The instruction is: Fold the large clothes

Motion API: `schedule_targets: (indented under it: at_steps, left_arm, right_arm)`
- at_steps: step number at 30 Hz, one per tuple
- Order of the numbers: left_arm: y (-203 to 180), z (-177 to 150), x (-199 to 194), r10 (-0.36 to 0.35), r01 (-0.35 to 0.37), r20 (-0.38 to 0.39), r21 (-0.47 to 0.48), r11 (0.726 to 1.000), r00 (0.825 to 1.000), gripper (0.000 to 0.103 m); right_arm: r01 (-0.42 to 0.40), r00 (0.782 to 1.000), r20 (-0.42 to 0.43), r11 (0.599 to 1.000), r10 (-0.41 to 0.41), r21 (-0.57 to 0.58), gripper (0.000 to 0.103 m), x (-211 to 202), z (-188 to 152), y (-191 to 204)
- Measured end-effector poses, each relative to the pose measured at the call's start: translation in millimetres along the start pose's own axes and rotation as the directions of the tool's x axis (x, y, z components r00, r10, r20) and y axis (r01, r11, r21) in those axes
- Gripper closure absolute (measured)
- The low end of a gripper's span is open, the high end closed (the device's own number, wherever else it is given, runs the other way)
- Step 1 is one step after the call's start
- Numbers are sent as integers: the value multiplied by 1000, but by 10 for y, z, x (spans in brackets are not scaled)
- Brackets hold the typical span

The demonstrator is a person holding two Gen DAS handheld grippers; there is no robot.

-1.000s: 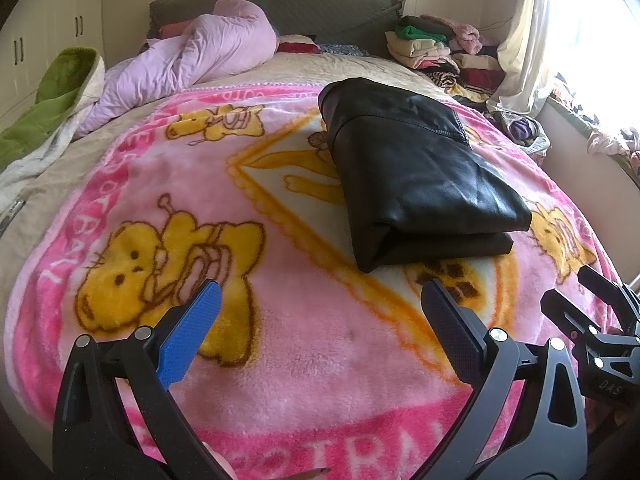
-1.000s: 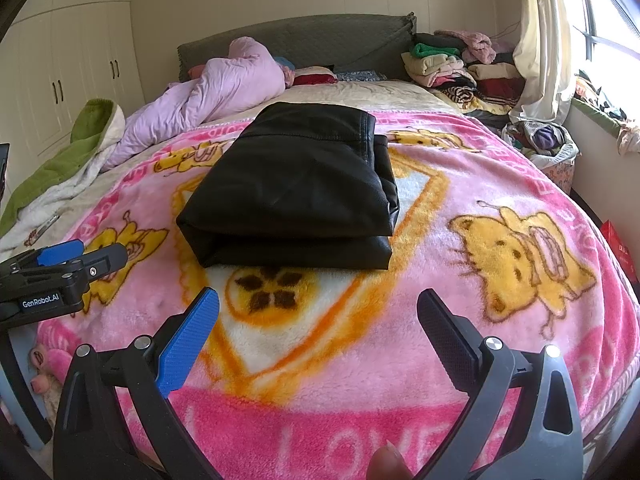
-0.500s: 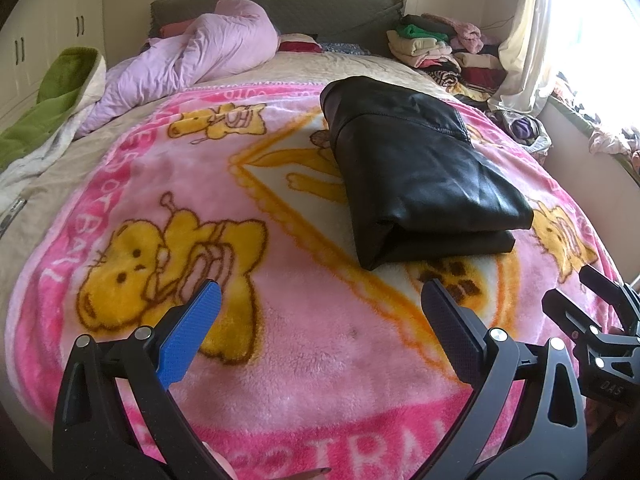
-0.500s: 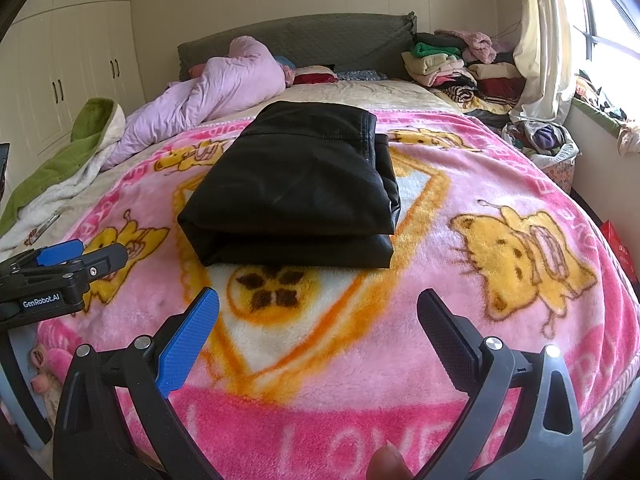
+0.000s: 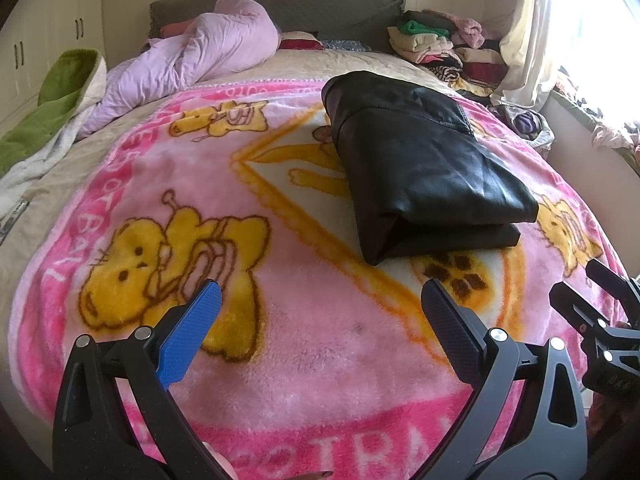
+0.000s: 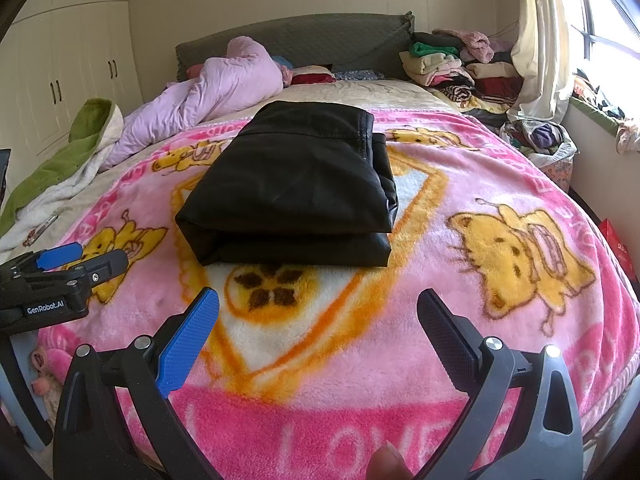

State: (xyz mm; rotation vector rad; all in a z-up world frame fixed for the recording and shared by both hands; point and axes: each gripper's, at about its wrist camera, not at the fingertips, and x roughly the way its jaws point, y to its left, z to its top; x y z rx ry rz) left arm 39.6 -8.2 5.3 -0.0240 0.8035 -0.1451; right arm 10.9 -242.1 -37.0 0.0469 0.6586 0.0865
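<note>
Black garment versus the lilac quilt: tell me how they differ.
The black garment is folded into a flat, neat block; the lilac quilt is bunched in a heap. The garment lies mid-bed on the pink blanket; the quilt sits near the headboard. Neither is touched by a hand-held gripper.

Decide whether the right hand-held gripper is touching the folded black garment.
Apart. The right wrist view shows pink blanket between the open right hand-held gripper and the folded black garment.

Left gripper (image 5: 320, 312), black frame, one blue ribbed pad (image 5: 188, 340), one black ribbed pad (image 5: 450, 336), silver screws at the hinges, right gripper (image 6: 318, 312) built alike, white "GenRobot.AI" marking on the left gripper's side
</note>
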Motion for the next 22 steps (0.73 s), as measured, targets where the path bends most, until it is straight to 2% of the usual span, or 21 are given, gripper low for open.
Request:
schedule_targets:
  at_steps: [6,12,16,18,19,21,22]
  left_arm:
    - [18,-26,47,-9,9,-18,-5,1000,1000,9]
    - [205,-20,145,2,-4,-49,-55,998,999,9]
    - [718,70,278,19,-33,-90,-157,987,996,9]
    - [1024,119,333,62,-81,-102,-194,978,993,9]
    - [1302,167,364,107,-128,-107,-211,969,988,9]
    - [1778,242,393,204,-226,-114,-237,945,972,9]
    - [2123,279,409,266,-290,-125,-258,922,956,9]
  right_arm:
    - [32,1000,-2,999,-32,24,4,-10,-20,-37]
    - [66,998,-1,995,-66,77,4,-55,-26,-195]
    - [136,990,-3,972,-138,193,4,-184,-58,-608]
    - [215,975,-14,931,-221,296,4,-332,-134,-1097]
    - [259,963,-27,901,-267,348,4,-414,-191,-1369]
    - [398,908,-75,792,-413,463,4,-651,-408,-2098]
    - [477,861,-106,718,-497,506,4,-784,-554,-2468]
